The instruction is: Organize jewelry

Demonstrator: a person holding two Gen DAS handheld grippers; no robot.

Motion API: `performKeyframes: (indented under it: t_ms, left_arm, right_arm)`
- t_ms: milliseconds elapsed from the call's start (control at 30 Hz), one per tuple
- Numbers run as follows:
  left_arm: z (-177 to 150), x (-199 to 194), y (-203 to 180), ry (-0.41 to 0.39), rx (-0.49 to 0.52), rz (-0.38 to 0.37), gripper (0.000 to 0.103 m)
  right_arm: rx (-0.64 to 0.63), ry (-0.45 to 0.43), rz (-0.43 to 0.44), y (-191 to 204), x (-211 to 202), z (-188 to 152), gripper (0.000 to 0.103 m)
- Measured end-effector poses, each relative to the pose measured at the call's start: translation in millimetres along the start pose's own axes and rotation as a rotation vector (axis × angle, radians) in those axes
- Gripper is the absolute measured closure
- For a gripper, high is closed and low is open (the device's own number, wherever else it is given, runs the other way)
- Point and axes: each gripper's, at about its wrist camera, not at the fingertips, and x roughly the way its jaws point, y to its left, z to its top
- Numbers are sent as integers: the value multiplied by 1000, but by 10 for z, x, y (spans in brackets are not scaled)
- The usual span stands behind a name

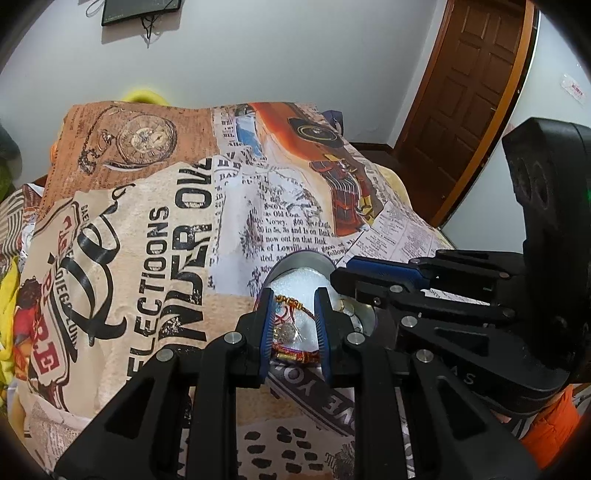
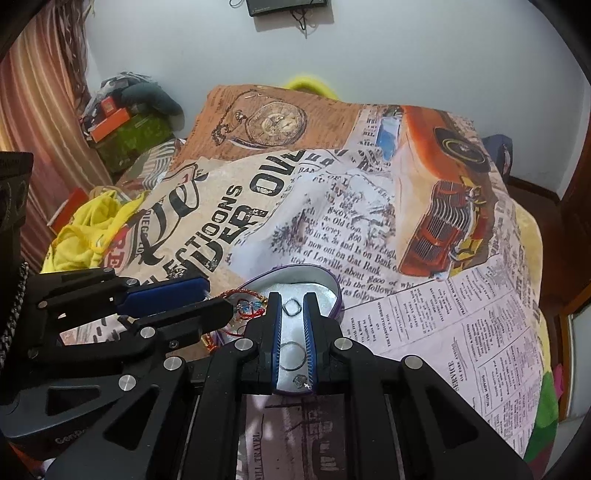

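We see a bed covered by a blanket printed with newspaper text, a pocket watch and an orange vintage car (image 1: pixel 155 236), backed by a pale wall (image 1: pixel 277 55) with a dark wall-mounted screen (image 1: pixel 142 9) and, right of our fingers, a brown panelled wooden door (image 1: pixel 469 92). In the right wrist view, striped brownish curtains (image 2: pixel 33 92) hang at far left above a crumpled yellow garment (image 2: pixel 85 232).

Our left gripper (image 1: pixel 293 325) stands partly open, its blue pads either side of a red-and-gold threaded bracelet with a small round pendant (image 1: pixel 291 332); we cannot tell whether they touch it. The bracelet lies on the white foam of a round silver tin with a purple rim (image 1: pixel 306 266) just ahead.

Our right gripper (image 2: pixel 293 328) is narrowly parted over the tin's metal floor, with two thin wire rings (image 2: pixel 291 308) showing between its fingers, ungripped.
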Motion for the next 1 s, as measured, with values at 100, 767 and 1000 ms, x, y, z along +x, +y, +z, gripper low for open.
performKeyframes:
  t_ms: [100, 767, 1000]
  left_arm:
    - [21, -43, -24, -7, 12, 2, 83]
    - [132, -1513, -448, -263, 37, 75, 83]
    - [-27, -2383, -809, -469, 71, 119, 81]
  right_arm:
    - [0, -7, -8, 7, -33, 2, 88]
    - [-55, -265, -100, 396, -1405, 39, 87]
    - [-71, -500, -161, 696, -2339, -152, 87]
